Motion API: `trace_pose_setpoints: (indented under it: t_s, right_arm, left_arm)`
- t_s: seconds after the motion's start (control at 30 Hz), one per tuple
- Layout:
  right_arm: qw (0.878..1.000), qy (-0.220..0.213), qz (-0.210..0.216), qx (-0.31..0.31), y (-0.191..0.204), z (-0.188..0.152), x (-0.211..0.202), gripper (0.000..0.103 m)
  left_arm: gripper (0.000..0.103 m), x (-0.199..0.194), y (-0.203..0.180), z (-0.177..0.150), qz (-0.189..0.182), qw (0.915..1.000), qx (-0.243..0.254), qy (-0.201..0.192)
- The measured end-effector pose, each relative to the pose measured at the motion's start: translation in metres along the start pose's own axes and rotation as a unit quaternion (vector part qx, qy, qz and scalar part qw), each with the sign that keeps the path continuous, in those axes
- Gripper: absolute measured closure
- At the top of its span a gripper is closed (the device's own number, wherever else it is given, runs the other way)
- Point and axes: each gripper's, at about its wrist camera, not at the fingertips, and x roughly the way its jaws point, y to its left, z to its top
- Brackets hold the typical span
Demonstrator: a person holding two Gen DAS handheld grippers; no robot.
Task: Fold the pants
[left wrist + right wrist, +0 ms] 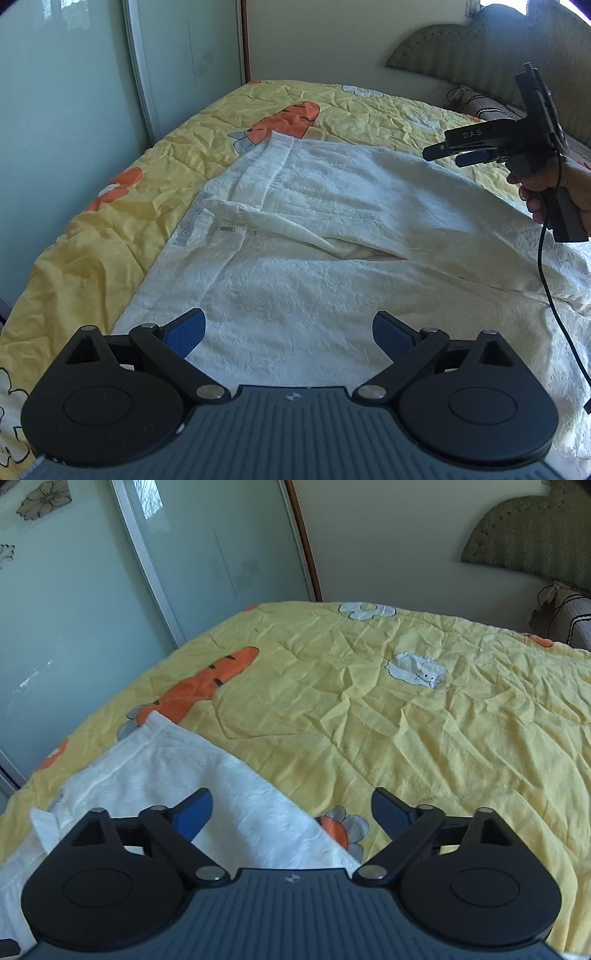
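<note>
White textured pants [314,236] lie spread on the yellow quilt, waistband [221,206] at the far left with the fly flap open, legs running to the right. My left gripper [290,332] is open and empty, hovering over the near leg. My right gripper [443,151] shows in the left wrist view, held in a hand above the pants' far right side. In the right wrist view the right gripper [291,812] is open and empty above the far edge of the pants [207,790].
The yellow cartoon-print quilt [424,738] covers the bed. Frosted sliding wardrobe doors [74,110] stand along the left. A green padded headboard [498,55] and a pillow [569,624] are at the far right. A black cable [554,306] hangs from the right gripper.
</note>
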Motion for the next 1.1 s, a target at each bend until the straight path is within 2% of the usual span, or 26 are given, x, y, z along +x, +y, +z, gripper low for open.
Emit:
trace_pose_setpoints:
  t_s: [0.07, 0.13, 0.2, 0.23, 0.3, 0.33, 0.4, 0.47, 0.5, 0.53, 0.57, 0.63, 0.7, 0.8, 0.87, 0.9, 0.93, 0.97, 1.0, 1.07, 1.1]
  right_arm:
    - [0.999, 0.027, 0.021, 0.004, -0.004, 0.000, 0.018, 0.032]
    - [0.998, 0.031, 0.050, -0.028, 0.002, -0.002, 0.021, 0.035]
    - [0.995, 0.039, 0.068, -0.067, 0.012, -0.006, 0.021, 0.055]
    - [0.993, 0.041, 0.061, -0.090, 0.019, -0.010, 0.019, 0.058]
    - [0.988, 0.028, 0.017, -0.150, 0.034, -0.017, 0.011, 0.087]
    - [0.983, 0.010, -0.004, -0.182, 0.044, -0.022, 0.005, 0.088]
    - [0.966, -0.027, -0.034, -0.256, 0.068, -0.037, -0.012, 0.091]
    - [0.936, -0.055, -0.064, -0.342, 0.096, -0.059, -0.028, 0.092]
    - [0.921, -0.064, -0.073, -0.376, 0.108, -0.070, -0.034, 0.093]
    - [0.904, -0.074, -0.081, -0.414, 0.121, -0.083, -0.040, 0.093]
    - [0.891, -0.081, -0.086, -0.438, 0.128, -0.093, -0.045, 0.093]
    - [0.864, -0.091, -0.092, -0.487, 0.145, -0.117, -0.054, 0.093]
    - [0.845, -0.095, -0.095, -0.517, 0.153, -0.136, -0.060, 0.093]
    - [0.830, -0.093, -0.094, -0.542, 0.158, -0.154, -0.063, 0.094]
    - [0.828, -0.091, -0.093, -0.545, 0.158, -0.160, -0.060, 0.094]
    - [0.829, -0.090, -0.092, -0.544, 0.157, -0.162, -0.060, 0.094]
    - [0.830, -0.090, -0.093, -0.543, 0.158, -0.163, -0.058, 0.094]
    - [0.832, -0.090, -0.093, -0.540, 0.157, -0.163, -0.058, 0.094]
    - [0.834, -0.090, -0.092, -0.537, 0.158, -0.164, -0.059, 0.095]
    - [0.834, -0.095, -0.100, -0.534, 0.155, -0.165, -0.060, 0.094]
    - [0.830, -0.107, -0.114, -0.536, 0.156, -0.166, -0.060, 0.094]
  left_arm:
    - [0.004, 0.007, 0.000, 0.007, 0.004, 1.0000, 0.005, 0.003]
    - [0.004, 0.013, 0.001, 0.017, 0.006, 0.9999, 0.009, 0.002]
    - [0.004, 0.021, 0.003, 0.032, -0.001, 1.0000, 0.004, 0.002]
    - [0.004, 0.026, 0.004, 0.041, -0.008, 1.0000, -0.002, 0.002]
    - [0.004, 0.039, 0.007, 0.062, -0.023, 0.9995, -0.023, 0.002]
    - [0.005, 0.045, 0.009, 0.073, -0.030, 0.9989, -0.035, 0.002]
    - [0.004, 0.060, 0.013, 0.098, -0.057, 0.9965, -0.061, -0.006]
    - [0.005, 0.077, 0.016, 0.122, -0.075, 0.9926, -0.095, -0.008]
    - [0.007, 0.087, 0.019, 0.134, -0.088, 0.9891, -0.118, 0.004]
    - [0.006, 0.094, 0.022, 0.143, -0.106, 0.9841, -0.142, 0.010]
    - [0.006, 0.101, 0.025, 0.150, -0.133, 0.9778, -0.162, 0.013]
    - [0.006, 0.112, 0.030, 0.159, -0.160, 0.9661, -0.201, 0.030]
    - [0.005, 0.122, 0.034, 0.165, -0.182, 0.9551, -0.231, 0.039]
    - [0.007, 0.144, 0.038, 0.170, -0.196, 0.9390, -0.273, 0.071]
    - [0.019, 0.157, 0.041, 0.170, -0.200, 0.9293, -0.296, 0.095]
    - [0.039, 0.160, 0.043, 0.167, -0.199, 0.9239, -0.309, 0.106]
    - [0.063, 0.162, 0.045, 0.162, -0.205, 0.9185, -0.320, 0.111]
    - [0.074, 0.160, 0.049, 0.155, -0.212, 0.9148, -0.325, 0.112]
    - [0.094, 0.158, 0.049, 0.149, -0.212, 0.9141, -0.328, 0.110]
    - [0.094, 0.145, 0.051, 0.135, -0.204, 0.9183, -0.328, 0.087]
    - [0.094, 0.137, 0.052, 0.130, -0.202, 0.9215, -0.323, 0.077]
